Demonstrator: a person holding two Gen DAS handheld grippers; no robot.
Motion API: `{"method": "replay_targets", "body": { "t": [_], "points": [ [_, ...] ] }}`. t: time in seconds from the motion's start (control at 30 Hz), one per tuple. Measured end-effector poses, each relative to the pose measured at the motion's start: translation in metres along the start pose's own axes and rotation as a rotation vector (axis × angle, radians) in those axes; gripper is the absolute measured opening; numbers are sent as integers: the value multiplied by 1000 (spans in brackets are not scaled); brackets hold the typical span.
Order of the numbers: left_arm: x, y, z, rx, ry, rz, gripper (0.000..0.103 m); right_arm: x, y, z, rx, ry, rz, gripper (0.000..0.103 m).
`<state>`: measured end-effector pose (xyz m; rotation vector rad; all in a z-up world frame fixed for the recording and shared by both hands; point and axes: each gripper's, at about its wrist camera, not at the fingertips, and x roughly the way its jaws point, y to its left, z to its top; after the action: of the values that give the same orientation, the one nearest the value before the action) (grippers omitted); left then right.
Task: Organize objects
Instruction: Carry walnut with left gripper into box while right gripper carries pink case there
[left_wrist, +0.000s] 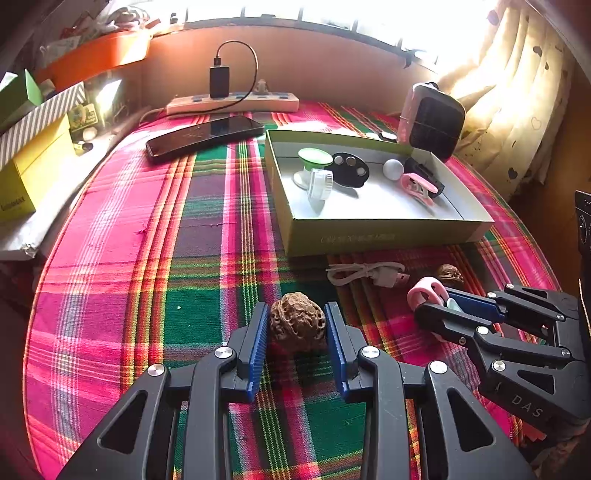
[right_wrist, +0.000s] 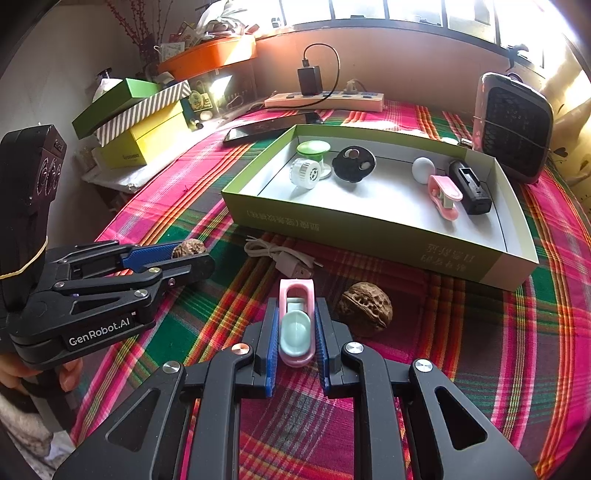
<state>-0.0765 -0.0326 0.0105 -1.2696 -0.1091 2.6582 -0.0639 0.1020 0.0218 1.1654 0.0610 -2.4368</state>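
My left gripper (left_wrist: 296, 309) is shut on a brown walnut (left_wrist: 297, 325), its blue pads against both sides, low over the plaid cloth. The right wrist view shows the same gripper (right_wrist: 195, 258) with that walnut (right_wrist: 188, 248) at its tips. My right gripper (right_wrist: 296, 302) is shut on a pink and mint clip (right_wrist: 296, 325). It also shows at the right of the left wrist view (left_wrist: 436, 301). A second walnut (right_wrist: 364, 308) and a coiled white cable (right_wrist: 280, 256) lie loose in front of the open green box (right_wrist: 332, 229).
The box holds a green-capped piece, a clear round jar (right_wrist: 304, 173), a black disc, a white ball, another pink clip (right_wrist: 443, 195) and a black block. Behind it are a phone (left_wrist: 205, 136), a power strip (left_wrist: 232, 103), a small heater (right_wrist: 513, 125) and stacked boxes (right_wrist: 144, 140).
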Motion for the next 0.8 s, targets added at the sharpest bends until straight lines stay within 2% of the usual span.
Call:
{"method": "replay_targets", "body": {
  "t": [0.3, 0.8],
  "points": [
    [-9, -6, 4, 22, -21, 8, 28, -11, 0, 7, 12, -23, 28, 18],
    [-18, -22, 19, 50, -56, -11, 28, -29, -13, 27, 30, -77, -4, 18]
  ]
}}
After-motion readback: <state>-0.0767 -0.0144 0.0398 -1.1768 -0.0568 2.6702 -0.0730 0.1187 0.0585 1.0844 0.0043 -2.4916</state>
